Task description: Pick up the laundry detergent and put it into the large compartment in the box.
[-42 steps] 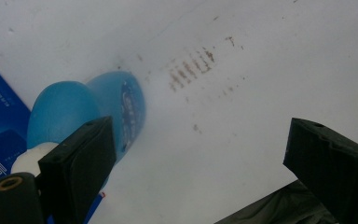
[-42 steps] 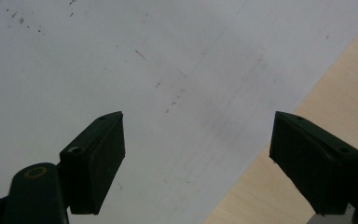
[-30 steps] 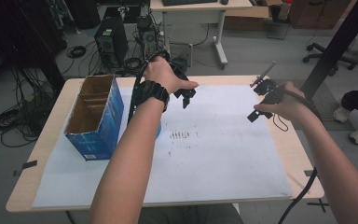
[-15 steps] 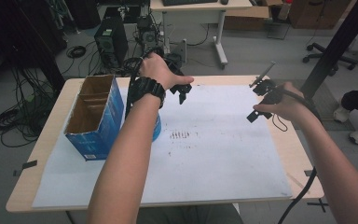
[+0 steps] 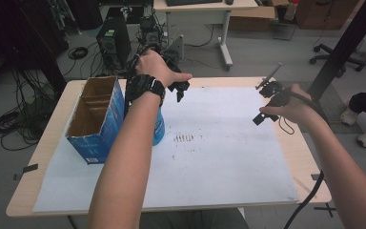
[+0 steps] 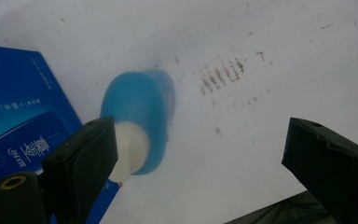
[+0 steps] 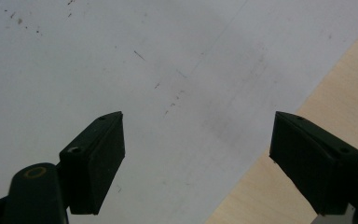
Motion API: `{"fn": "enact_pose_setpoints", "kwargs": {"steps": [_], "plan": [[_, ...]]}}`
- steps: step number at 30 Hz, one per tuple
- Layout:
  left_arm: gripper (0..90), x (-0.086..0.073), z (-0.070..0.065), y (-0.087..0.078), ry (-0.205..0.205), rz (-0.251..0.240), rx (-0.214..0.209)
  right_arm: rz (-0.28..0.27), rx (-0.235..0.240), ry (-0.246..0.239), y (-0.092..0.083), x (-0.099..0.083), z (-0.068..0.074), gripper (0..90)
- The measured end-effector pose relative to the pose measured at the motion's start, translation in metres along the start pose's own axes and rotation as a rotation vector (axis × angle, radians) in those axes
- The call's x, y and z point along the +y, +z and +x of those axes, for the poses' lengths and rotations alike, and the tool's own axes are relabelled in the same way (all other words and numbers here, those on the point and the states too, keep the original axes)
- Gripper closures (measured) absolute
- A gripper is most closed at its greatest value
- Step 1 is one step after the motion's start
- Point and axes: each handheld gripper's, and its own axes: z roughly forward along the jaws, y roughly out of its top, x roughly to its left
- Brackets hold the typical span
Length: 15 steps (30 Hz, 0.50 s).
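Your left tongs (image 5: 178, 89) hang above the far side of the table (image 5: 47, 138), jaws spread wide and holding nothing. In the left gripper view the blue bottle (image 6: 142, 109) with its white cap (image 6: 128, 151) stands below them, upright on the white paper sheet (image 5: 219, 157) — just beside the blue cardboard box (image 5: 95, 119) (your forearm hides most of the bottle from above). Your right tongs (image 5: 265, 102) hover over the sheet's right edge, jaws equally wide apart and empty, well apart from the bottle.
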Motion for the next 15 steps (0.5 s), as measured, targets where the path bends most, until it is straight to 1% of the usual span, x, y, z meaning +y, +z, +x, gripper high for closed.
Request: {"fn": "enact_pose_setpoints", "kwargs": {"steps": [8,15], "plan": [[10.7,-0.002,0.011,-0.002,-0.025,0.005,0.011,0.005,0.003,0.000,0.001,0.000,0.000,18.3],[10.9,-0.003,0.020,-0.004,-0.036,0.008,0.020,0.006,0.003,-0.001,0.002,0.001,-0.001,18.3]]}}
